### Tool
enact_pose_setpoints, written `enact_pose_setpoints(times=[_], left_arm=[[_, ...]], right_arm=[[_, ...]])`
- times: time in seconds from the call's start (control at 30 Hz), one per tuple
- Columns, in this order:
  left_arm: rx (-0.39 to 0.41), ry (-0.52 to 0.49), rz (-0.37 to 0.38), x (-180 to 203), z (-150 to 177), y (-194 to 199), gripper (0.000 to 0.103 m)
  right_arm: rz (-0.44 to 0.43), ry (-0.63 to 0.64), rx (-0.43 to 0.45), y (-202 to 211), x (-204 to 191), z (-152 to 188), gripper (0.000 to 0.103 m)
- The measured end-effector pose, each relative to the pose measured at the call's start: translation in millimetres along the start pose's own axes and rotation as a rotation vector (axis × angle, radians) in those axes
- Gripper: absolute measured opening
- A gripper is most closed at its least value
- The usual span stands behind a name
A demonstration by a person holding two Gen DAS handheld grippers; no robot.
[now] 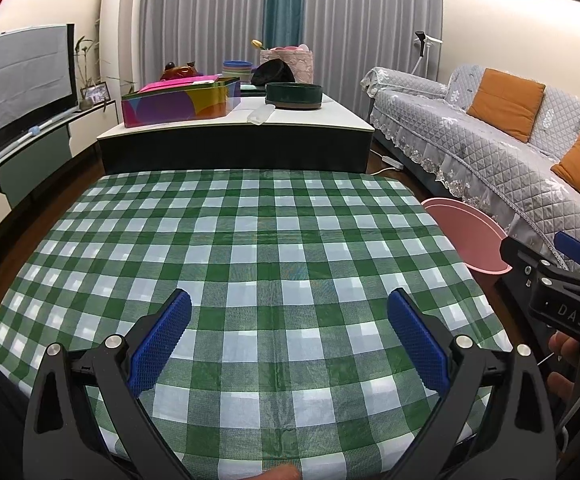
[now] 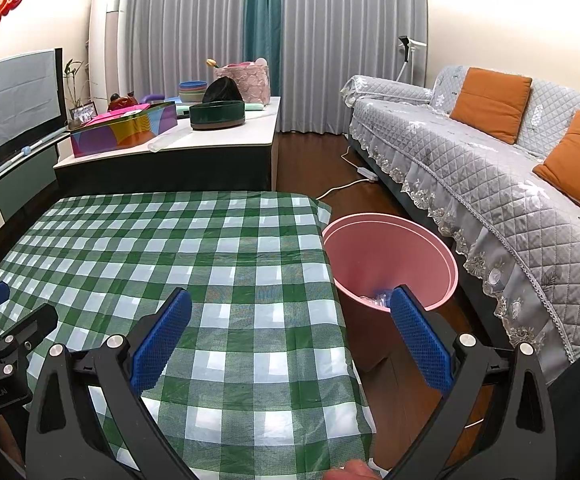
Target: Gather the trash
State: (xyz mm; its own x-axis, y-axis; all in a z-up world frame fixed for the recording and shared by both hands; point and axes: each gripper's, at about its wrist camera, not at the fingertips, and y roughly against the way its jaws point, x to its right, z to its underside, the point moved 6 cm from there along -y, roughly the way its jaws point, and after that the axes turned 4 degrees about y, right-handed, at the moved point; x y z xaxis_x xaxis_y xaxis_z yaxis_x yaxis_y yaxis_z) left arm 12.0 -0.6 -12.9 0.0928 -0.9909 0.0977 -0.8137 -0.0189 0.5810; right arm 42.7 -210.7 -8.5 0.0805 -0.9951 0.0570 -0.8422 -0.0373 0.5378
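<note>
Checked tablecloth [image 1: 250,240] below both wide-apart, empty grippers: left [image 1: 289,338] reads "GenRobot.AI", right [image 2: 290,338] "DAS".

We have two fisheye views, each looking forward along its own gripper's fingers and down at a slant, close over the near end of the checked table [image 1: 250,240]. The left wrist view sits over the middle of the table, facing the curtains [image 1: 210,20]. The right wrist view sits over the table's right edge, facing the same way, with the pink bin [image 2: 390,256] close below it. Both share the table, the low cabinet [image 1: 234,148] beyond it, the sofa [image 1: 490,148] at right, and the bin.
</note>
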Motion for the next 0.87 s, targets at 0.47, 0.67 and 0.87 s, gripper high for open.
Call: enact_pose_setpoints(times=[0.47, 0.67, 0.87], left_arm=[[-0.007, -0.009, 0.011, 2.0, 1.4, -1.3, 0.095], [-0.015, -0.003, 0.006, 0.9, 0.8, -1.0, 0.095], [-0.018, -0.005, 0.005, 2.2, 2.0, -1.5, 0.095]], right_arm=[[-0.002, 0.0, -0.002, 0.1, -2.1, 0.5, 0.098], [-0.001, 0.001, -0.003, 0.1, -1.7, 0.4, 0.098], [-0.002, 0.0, -0.004, 0.1, -2.1, 0.5, 0.098]])
